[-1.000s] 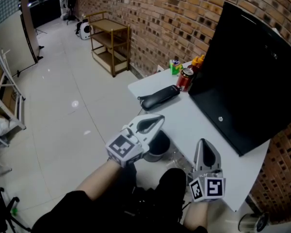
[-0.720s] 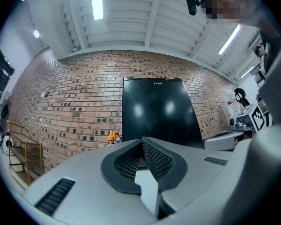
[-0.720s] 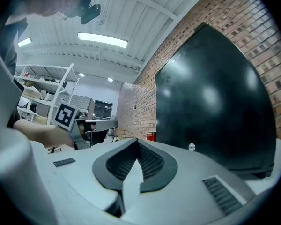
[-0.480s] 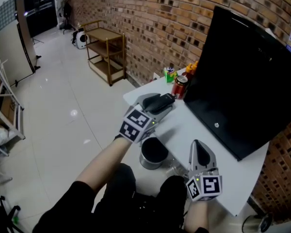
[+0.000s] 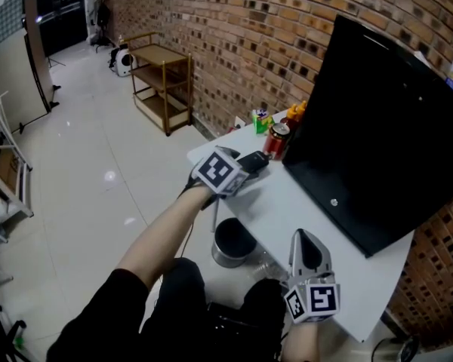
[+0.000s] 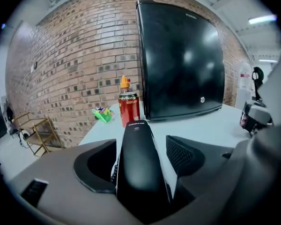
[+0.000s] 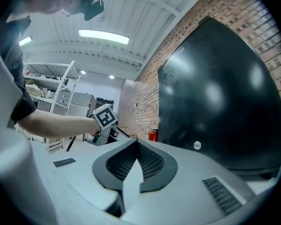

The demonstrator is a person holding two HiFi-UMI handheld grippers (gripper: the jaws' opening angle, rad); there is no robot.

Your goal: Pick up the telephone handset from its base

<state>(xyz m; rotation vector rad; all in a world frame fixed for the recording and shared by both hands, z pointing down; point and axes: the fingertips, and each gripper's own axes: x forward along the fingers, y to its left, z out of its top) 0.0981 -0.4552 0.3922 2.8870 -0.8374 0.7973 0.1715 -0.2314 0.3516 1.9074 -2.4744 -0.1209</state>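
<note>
The black telephone handset [image 5: 254,159] lies lengthwise near the left end of the white table [image 5: 302,206]; its base is hidden under it. In the left gripper view the handset [image 6: 138,172] runs straight between my left gripper's jaws. My left gripper [image 5: 245,170] [image 6: 140,143] is opening, with its jaws wide on either side of the handset. A strip of table shows beside the right pad [image 6: 181,154], and no pad presses. My right gripper [image 5: 306,249] [image 7: 136,146] rests shut and empty at the table's near edge, pointing level.
A big black box [image 5: 377,119] fills the table's right side. A red can [image 5: 278,140] [image 6: 129,109], an orange-capped bottle [image 6: 124,82] and a green packet [image 6: 102,114] stand behind the handset by the brick wall. A bin [image 5: 232,241] sits under the table edge.
My left gripper moved forward from off the table's edge onto the handset, and its jaws went from shut to wide around it. The right gripper stayed put.
</note>
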